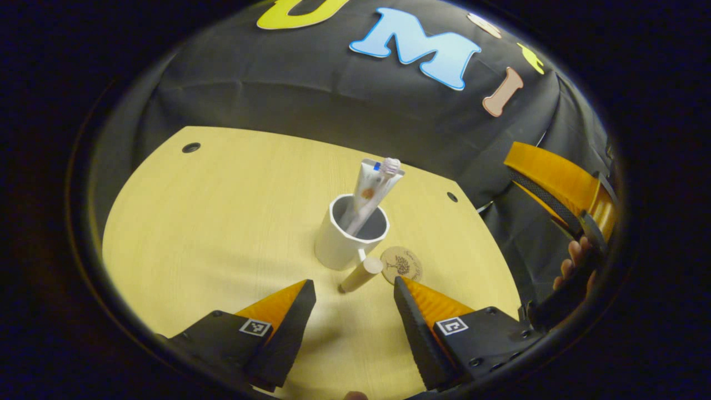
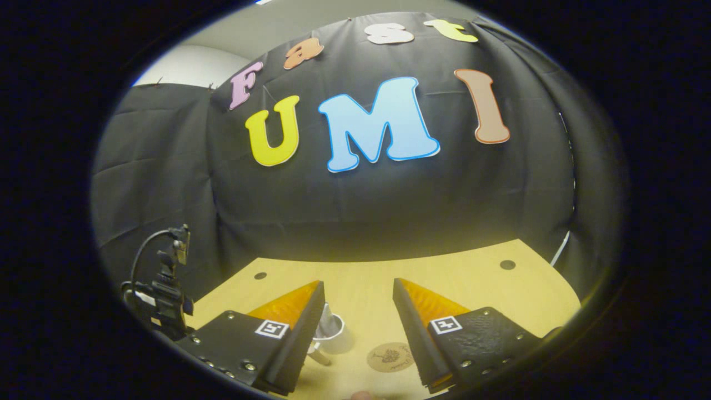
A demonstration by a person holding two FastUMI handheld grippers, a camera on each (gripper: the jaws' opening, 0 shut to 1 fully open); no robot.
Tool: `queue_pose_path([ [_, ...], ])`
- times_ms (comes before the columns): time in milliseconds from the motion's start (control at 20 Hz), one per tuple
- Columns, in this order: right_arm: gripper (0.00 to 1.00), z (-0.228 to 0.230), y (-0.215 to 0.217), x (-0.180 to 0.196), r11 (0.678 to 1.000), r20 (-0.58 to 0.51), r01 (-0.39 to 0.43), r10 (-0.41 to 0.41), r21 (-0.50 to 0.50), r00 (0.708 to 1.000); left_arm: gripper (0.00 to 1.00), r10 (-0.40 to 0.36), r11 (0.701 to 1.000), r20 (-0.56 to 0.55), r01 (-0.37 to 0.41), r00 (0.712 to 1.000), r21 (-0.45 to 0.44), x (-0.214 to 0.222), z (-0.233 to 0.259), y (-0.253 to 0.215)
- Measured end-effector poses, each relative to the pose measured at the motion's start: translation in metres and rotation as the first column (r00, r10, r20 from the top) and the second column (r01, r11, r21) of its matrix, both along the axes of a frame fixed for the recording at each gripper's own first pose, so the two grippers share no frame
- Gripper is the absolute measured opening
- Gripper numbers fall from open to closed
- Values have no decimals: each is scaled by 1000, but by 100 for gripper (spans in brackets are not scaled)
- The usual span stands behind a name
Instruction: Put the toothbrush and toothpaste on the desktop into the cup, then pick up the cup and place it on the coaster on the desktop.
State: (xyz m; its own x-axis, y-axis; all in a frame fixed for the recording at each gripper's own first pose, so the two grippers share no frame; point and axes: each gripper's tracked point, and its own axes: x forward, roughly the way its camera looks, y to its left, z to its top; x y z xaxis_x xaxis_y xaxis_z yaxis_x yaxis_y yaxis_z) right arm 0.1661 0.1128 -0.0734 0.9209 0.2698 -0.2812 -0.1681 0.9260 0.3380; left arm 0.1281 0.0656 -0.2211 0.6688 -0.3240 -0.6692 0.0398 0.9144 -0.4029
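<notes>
Your right tongs (image 2: 358,294) hang spread apart above the yellow bench (image 2: 483,283), holding nothing. Below, between their 2 fingers, stands the white cup (image 2: 336,333), partly hidden by the left finger, with the round coaster (image 2: 390,356) just beside it.

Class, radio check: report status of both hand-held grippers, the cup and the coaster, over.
Left hand-held gripper open, empty, facing the cup. Right hand-held gripper open, empty. Toothbrush and toothpaste in cup. Cup beside coaster, not on it; nothing between.
</notes>
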Motion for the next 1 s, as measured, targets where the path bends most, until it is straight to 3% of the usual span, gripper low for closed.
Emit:
queue_pose_path([
  [450,77,1,-49,-37,988,-53,-5,-3,-154,999,89,1,999,-152,8,988,54,27,-33,-19],
  [700,73,-6,-47,-51,992,-99,-60,49,-108,994,92,23,994,-213,0,977,108,45,-44,-14],
  [750,77,-9,-50,-50,992,-101,-63,52,-113,994,92,25,992,-224,3,974,123,46,-46,-14],
  [900,78,-20,-53,-53,991,-128,-78,64,-111,990,92,33,990,-277,6,960,138,53,-55,-16],
  [1000,74,-21,-57,-55,991,-135,-78,63,-105,989,90,37,988,-298,9,954,152,60,-60,-18],
])
